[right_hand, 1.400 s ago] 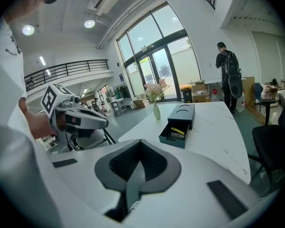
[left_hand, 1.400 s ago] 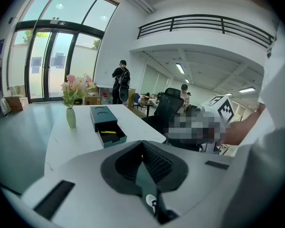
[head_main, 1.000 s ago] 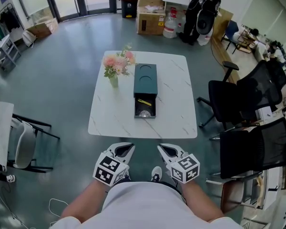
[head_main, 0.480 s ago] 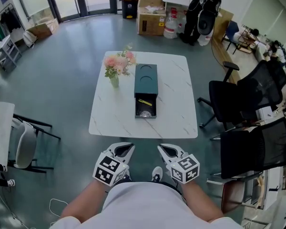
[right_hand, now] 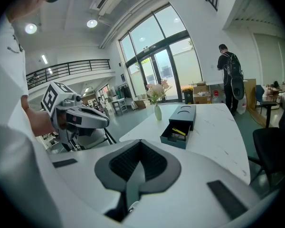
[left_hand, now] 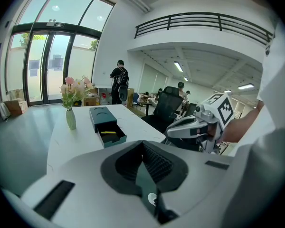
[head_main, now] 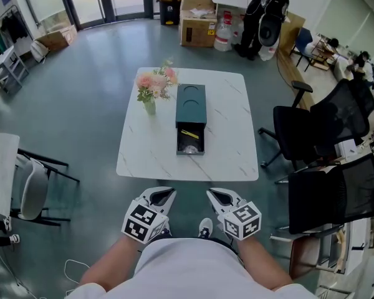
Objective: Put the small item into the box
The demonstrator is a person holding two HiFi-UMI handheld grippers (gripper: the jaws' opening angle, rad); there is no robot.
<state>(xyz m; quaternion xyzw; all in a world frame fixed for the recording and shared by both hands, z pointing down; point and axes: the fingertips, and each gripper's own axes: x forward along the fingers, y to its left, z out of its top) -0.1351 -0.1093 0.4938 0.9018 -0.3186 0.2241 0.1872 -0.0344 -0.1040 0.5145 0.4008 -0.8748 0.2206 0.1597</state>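
Holding left tongs (head_main: 167, 193) and right tongs (head_main: 212, 194) clenched, empty, before square white marble-veined table (head_main: 230, 136); well ahead, matte teal oblong box (head_main: 191, 103), drawer (head_main: 190, 143) open; smooth grey floor (head_main: 81, 92) around.

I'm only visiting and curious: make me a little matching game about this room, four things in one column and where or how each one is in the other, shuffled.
Things:
1. flower vase
2. drawer
3. black office chairs
4. right gripper

Places or states:
A. beside the table, on its right in the head view
B. jaws shut, nothing between them
C. on the table, left of the teal box
D. pulled open, a yellow item inside

Pairs: 1-C, 2-D, 3-A, 4-B
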